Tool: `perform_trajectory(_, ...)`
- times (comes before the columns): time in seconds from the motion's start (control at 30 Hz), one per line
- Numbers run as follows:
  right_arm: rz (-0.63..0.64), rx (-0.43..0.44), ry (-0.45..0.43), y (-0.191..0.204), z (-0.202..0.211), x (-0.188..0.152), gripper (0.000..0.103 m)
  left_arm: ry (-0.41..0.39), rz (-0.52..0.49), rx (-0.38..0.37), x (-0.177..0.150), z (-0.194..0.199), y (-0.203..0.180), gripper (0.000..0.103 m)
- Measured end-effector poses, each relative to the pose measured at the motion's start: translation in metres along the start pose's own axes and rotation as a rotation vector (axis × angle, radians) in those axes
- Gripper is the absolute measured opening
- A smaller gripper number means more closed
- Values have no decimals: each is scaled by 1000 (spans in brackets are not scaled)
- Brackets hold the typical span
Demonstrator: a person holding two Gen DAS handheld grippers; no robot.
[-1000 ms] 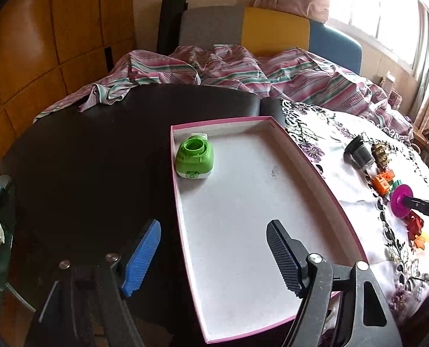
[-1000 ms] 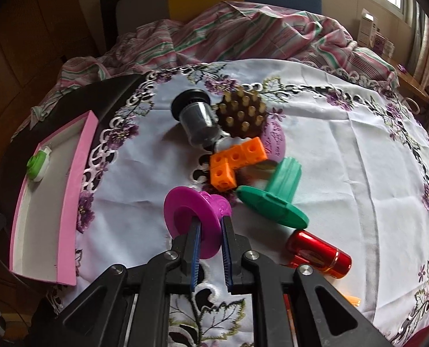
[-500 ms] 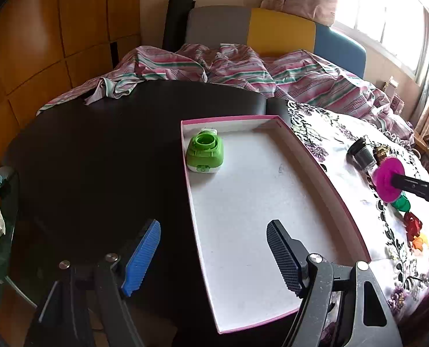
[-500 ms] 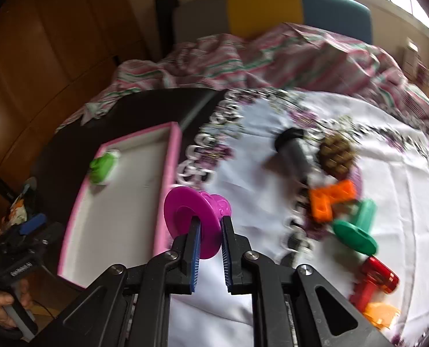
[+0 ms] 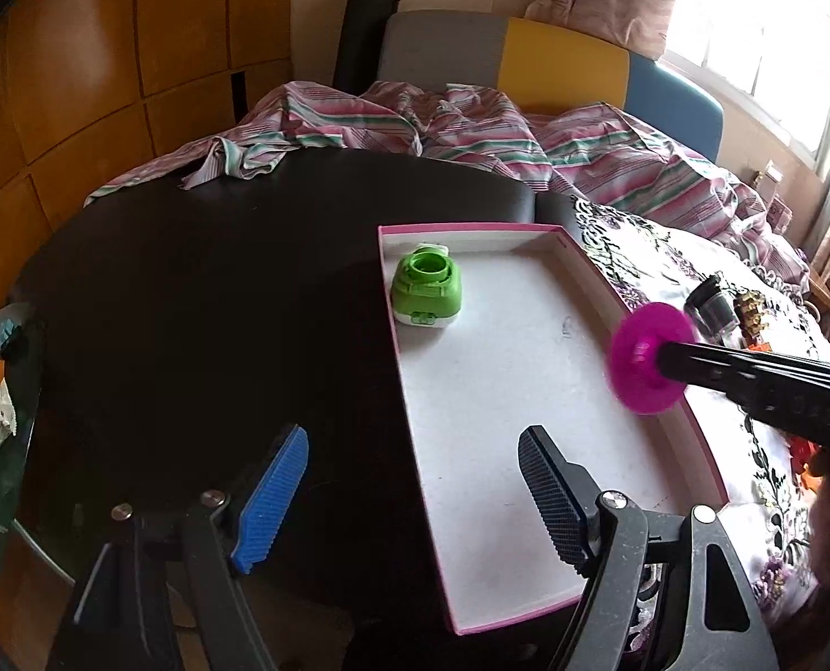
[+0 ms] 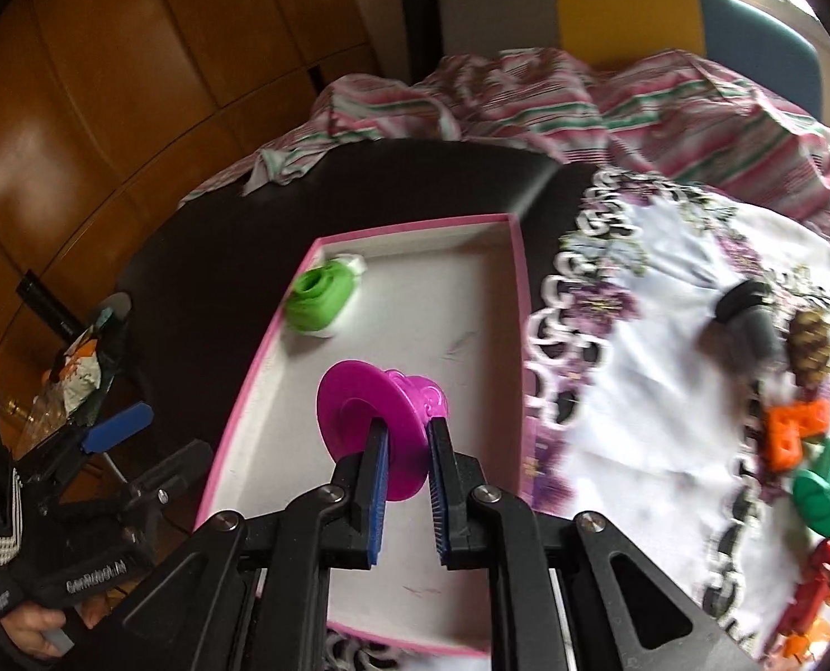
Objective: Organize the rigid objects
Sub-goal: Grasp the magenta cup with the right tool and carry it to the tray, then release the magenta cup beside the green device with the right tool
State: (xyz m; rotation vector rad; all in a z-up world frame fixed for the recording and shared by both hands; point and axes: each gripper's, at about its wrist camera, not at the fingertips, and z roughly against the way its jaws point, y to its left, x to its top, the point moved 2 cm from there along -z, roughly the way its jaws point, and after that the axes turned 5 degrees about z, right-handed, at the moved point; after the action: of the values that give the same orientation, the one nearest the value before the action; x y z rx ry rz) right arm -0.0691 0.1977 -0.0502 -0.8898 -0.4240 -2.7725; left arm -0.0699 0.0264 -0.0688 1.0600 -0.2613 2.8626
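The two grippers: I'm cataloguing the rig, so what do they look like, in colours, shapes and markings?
The left gripper has a black angular frame with silver screws, one ribbed blue pad and one ribbed black pad; its black handle carries white lettering, too blurred to read for certain. The right gripper has the same black frame and silver screws, with blue ribbed pads on both jaws.

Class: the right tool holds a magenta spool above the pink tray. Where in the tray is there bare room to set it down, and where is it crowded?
The tray floor is bare from the green piece in its far-left corner to the near rim. The right tool holds the spool above that patch. Crowded: the toys clustered on the tablecloth.
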Motion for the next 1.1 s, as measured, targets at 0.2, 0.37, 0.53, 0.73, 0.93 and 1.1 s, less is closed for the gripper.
perform_trajectory(0.2,19,15,21,25,-29,13,12,7,26,15,-1,-2,14,79)
perform_trajectory(0.37,25,17,37,39,-45,19,12,11,63,34,-2,-4,29,79)
perform_trajectory(0.53,30,16,53,46,-56,22,12,8,94,52,-2,-5,43,79)
perform_trajectory(0.73,78,-19,99,60,-87,22,13,10,108,62,-2,-7,50,79)
perform_trajectory(0.93,103,-17,97,67,-96,22,34,11,107,62,-3,-6,53,79)
perform_trajectory(1.1,109,-9,85,66,-85,16,70,6,116,81,-3,-5,58,82)
